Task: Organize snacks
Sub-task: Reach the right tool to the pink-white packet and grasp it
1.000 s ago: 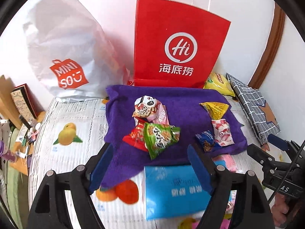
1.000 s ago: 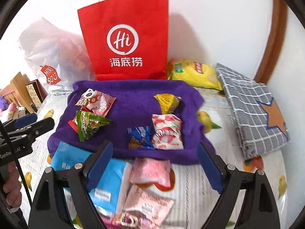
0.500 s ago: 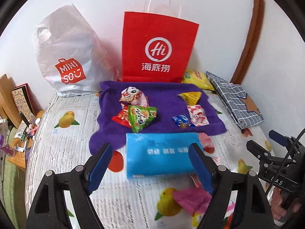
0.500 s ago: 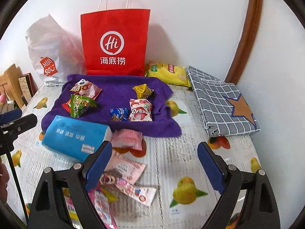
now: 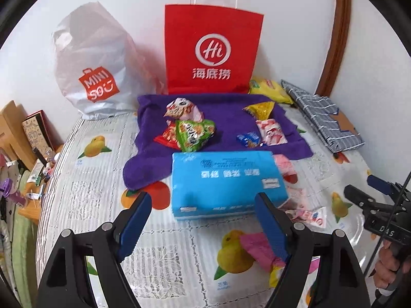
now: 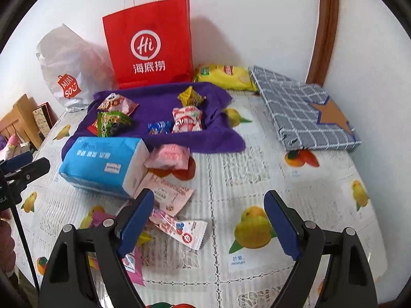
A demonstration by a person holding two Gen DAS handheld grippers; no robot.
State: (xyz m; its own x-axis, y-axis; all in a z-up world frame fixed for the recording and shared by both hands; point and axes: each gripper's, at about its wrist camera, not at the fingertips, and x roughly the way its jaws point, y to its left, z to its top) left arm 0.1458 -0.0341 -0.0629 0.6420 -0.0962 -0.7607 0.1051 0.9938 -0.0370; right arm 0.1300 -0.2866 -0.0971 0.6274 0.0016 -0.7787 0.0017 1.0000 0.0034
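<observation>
A purple cloth (image 5: 231, 120) (image 6: 159, 97) lies on the table with several snack packets on it: a green one (image 5: 194, 134) (image 6: 113, 123), a yellow one (image 5: 260, 109), a red-and-white one (image 5: 271, 132) (image 6: 187, 120) and a small blue one (image 5: 248, 140). A blue tissue pack (image 5: 226, 182) (image 6: 102, 164) lies in front of the cloth. Pink packets (image 6: 167, 195) lie loose beside it. My left gripper (image 5: 205, 225) is open and empty, just short of the tissue pack. My right gripper (image 6: 208, 225) is open and empty over the tablecloth, right of the loose packets.
A red paper bag (image 5: 213, 51) and a white plastic bag (image 5: 92, 64) stand against the wall behind the cloth. A yellow chip bag (image 6: 226, 75) and a grey checked box (image 6: 305, 113) lie at the right. Clutter and a table edge (image 5: 43, 179) are at the left.
Both grippers have pulled back from the purple cloth, so the tissue pack and loose pink packets now lie in front of them. Both stay open and empty.
</observation>
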